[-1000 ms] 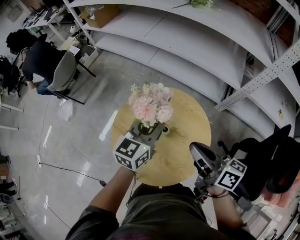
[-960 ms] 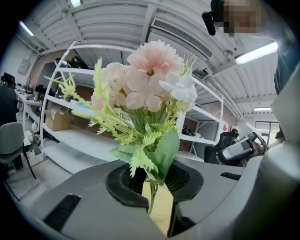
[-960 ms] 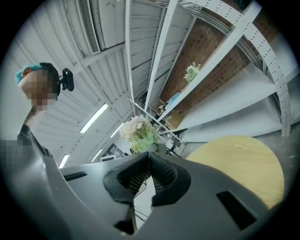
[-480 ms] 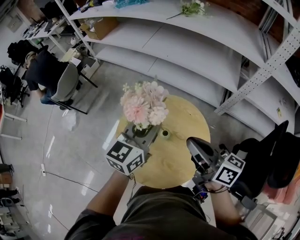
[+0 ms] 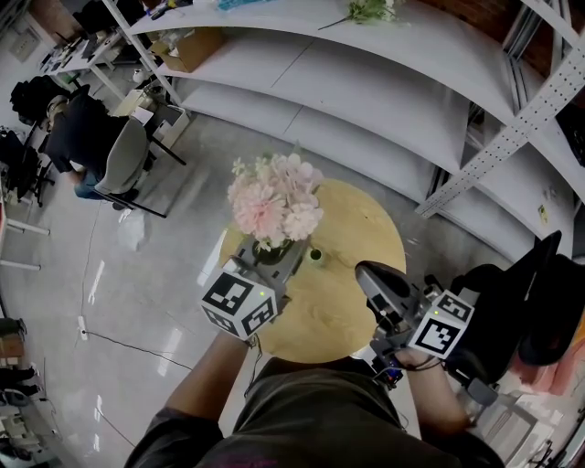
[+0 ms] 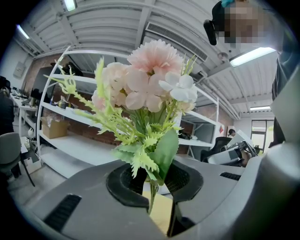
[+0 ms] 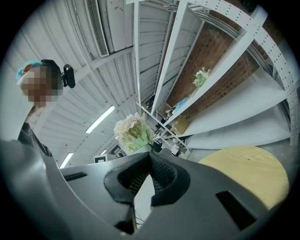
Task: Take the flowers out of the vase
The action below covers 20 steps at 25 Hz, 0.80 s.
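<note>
Since a second ago: left gripper [image 5: 274,254] and the flowers [image 5: 274,196] have come up. The blooms now reach further past the table's [image 5: 366,228] far edge in the head view. Little change over the last half second.

Left gripper: jaws nearly together, clamped on the green stems just under the leaves. Right gripper [image 5: 364,271]: jaws together at the tips, nothing between them, hanging over the table's near right edge, well apart from the bunch.

Surroundings: the small vase [image 5: 314,255] stands on the round wooden table, just beside the left gripper's jaws on their right. The left gripper's body hides the stem ends, so cannot tell whether they have cleared the vase mouth. White shelves [image 5: 366,82] run behind the table, with a second bunch [image 5: 366,9] and a cardboard box [image 5: 196,44] on them. Seated person [image 5: 78,128] far left.

Flowers' axis: long axis upright, stems running down through the jaws, pink and white blooms on top, green sprays fanning left.
</note>
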### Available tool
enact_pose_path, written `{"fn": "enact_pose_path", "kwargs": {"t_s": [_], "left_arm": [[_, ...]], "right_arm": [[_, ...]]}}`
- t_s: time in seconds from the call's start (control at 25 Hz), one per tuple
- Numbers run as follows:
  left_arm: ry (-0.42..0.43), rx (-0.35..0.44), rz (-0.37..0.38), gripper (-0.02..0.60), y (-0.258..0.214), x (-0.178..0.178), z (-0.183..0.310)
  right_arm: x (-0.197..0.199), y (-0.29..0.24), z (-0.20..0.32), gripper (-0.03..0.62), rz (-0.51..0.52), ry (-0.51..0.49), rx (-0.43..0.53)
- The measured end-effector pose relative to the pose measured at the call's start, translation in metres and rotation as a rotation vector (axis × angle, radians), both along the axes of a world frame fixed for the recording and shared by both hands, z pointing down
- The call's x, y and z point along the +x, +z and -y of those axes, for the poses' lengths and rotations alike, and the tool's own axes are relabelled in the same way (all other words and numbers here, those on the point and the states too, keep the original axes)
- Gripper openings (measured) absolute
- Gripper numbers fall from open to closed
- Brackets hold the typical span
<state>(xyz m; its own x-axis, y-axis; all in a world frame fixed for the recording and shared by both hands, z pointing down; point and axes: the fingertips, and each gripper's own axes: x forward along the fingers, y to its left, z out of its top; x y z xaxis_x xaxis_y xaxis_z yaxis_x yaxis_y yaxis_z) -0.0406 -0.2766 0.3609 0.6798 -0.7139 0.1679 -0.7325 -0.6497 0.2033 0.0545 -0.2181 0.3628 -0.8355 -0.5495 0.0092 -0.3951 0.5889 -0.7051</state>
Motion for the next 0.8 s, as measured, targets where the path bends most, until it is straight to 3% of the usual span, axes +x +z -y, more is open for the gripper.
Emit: {"fn": "enact_pose_path", "kwargs": {"t_s": [0.8], "left_arm": [[0.002, -0.020, -0.006, 0.083, 0.012, -0.002, 0.003]], "right_arm": [[-0.001, 0.010, 0.003, 0.015, -0.014, -0.003, -0.021]]}}
